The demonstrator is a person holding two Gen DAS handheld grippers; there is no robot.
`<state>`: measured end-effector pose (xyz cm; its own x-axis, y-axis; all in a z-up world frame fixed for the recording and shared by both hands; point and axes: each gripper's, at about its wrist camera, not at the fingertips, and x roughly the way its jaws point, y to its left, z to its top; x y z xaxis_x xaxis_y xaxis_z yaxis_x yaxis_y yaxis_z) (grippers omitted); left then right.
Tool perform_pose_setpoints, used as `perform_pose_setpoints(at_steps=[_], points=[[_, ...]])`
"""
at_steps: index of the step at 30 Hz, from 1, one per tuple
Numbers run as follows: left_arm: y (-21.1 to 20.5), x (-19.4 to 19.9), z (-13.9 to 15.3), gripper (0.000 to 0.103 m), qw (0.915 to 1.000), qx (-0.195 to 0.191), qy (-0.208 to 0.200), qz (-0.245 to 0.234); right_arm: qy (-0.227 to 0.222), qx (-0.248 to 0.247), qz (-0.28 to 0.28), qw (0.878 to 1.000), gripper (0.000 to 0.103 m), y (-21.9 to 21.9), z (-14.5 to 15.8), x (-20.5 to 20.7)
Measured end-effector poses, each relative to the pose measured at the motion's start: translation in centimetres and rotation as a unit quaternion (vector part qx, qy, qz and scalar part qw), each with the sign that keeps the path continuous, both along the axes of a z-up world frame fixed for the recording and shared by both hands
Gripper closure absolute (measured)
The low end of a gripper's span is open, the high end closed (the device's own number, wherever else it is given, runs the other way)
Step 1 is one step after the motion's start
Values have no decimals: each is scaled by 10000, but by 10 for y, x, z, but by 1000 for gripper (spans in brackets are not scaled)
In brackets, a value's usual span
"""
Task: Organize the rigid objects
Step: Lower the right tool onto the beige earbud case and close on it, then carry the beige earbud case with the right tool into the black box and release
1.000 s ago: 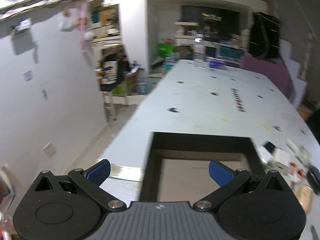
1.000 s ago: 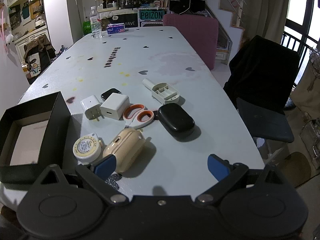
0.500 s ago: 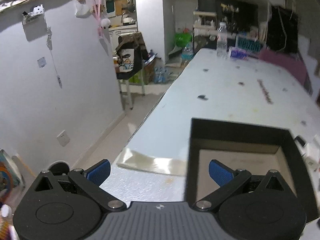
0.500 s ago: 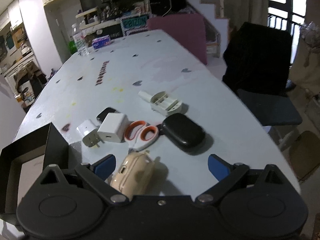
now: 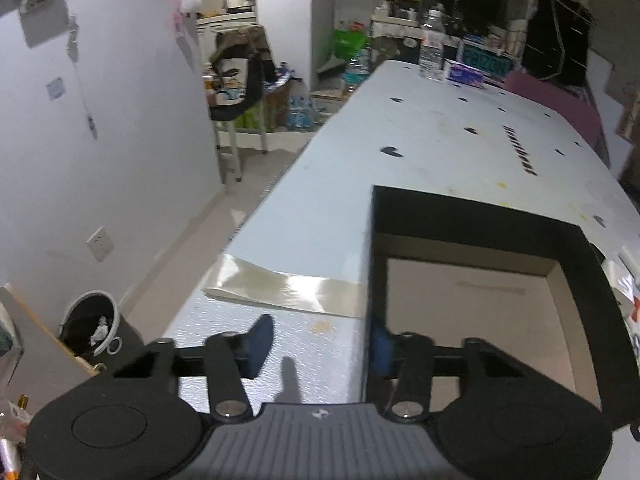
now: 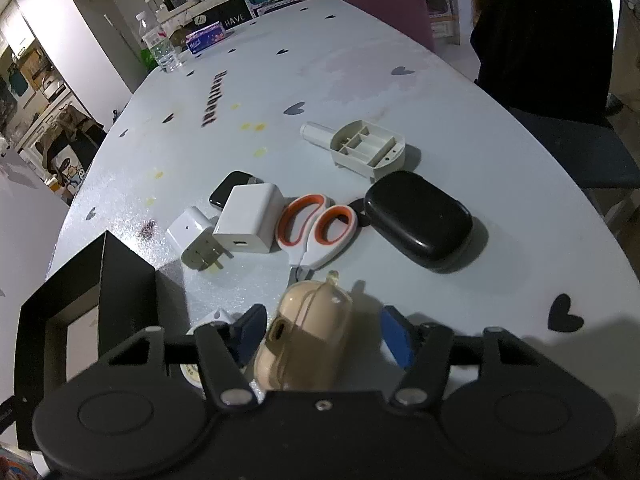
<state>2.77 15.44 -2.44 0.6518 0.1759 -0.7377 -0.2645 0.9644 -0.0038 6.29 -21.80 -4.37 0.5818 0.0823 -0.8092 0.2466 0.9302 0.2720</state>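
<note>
Both jaw pairs have just been narrowed: right gripper (image 6: 320,336) half-shut round beige earbud case (image 6: 308,340), pads not seen touching; left gripper (image 5: 320,344) astride black box (image 5: 580,264) near wall, so pick-and-place seems begun.

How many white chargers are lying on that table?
2. The small charger, prongs showing, lies nearest the black box; the large charger sits between it and the scissors. Others may be hidden.

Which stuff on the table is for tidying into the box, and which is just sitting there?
For the job: black box, beige case, scissors, black case, big white charger, small white plug, grey plastic holder.

Just lying about: water bottle, tissue box, black chair.
</note>
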Motion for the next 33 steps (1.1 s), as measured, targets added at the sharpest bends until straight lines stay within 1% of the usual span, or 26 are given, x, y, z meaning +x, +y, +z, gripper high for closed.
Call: perform_pose_setpoints(at_steps=[1, 3, 4, 6, 7, 8, 9, 12, 13, 18, 21, 24, 27, 30, 33], points=[[-2, 0, -1, 65, 10000, -12, -9, -55, -22, -2, 22, 10000, 43, 1, 1, -1], [-6, 0, -2, 76, 9999, -10, -28, -164, -40, 28, 53, 10000, 44, 2, 0, -3], [-8, 0, -2, 78, 9998, 9, -28, -213, -30, 88, 63, 9999, 45, 3, 0, -4], [-12, 0, -2, 89, 9995, 58, -15, -302, 9, 263, 106, 9996, 45, 2, -1, -6], [-15, 1, -3, 92, 9994, 76, -7, -351, 35, 291, 107, 9995, 45, 2, -1, -7], [-17, 1, -3, 97, 9992, 101, 6, -397, 58, 260, 116, 9996, 45, 4, -2, -7], [-20, 1, -4, 99, 9989, 158, 25, -432, 84, 187, 143, 9997, 45, 6, -3, -7], [-24, 0, -3, 99, 9986, 281, 26, -457, 126, -9, 291, 9995, 50, 13, -4, -7], [-24, 0, -3, 99, 9986, 281, 27, -457, 130, -50, 359, 9993, 55, 15, -4, -7], [-25, -1, -2, 98, 9987, 279, 14, -434, 36, -292, 540, 9981, 58, 19, -1, -12], [-24, -1, -1, 98, 9987, 277, 14, -433, -115, -297, 624, 9975, 59, 18, 5, -16], [-24, -1, -1, 98, 9986, 308, 17, -436, -380, -258, 722, 9963, 60, 20, 20, -22], [-26, -1, -1, 98, 9983, 365, 8, -459, -671, -224, 968, 9928, 60, 31, 40, -27], [-27, 0, -1, 98, 9981, 371, -7, -495, -946, -246, 1304, 9866, 60, 52, 58, -29], [-26, -1, -1, 99, 9980, 343, -23, -528, -1188, -279, 1734, 9773, 60, 80, 76, -27]])
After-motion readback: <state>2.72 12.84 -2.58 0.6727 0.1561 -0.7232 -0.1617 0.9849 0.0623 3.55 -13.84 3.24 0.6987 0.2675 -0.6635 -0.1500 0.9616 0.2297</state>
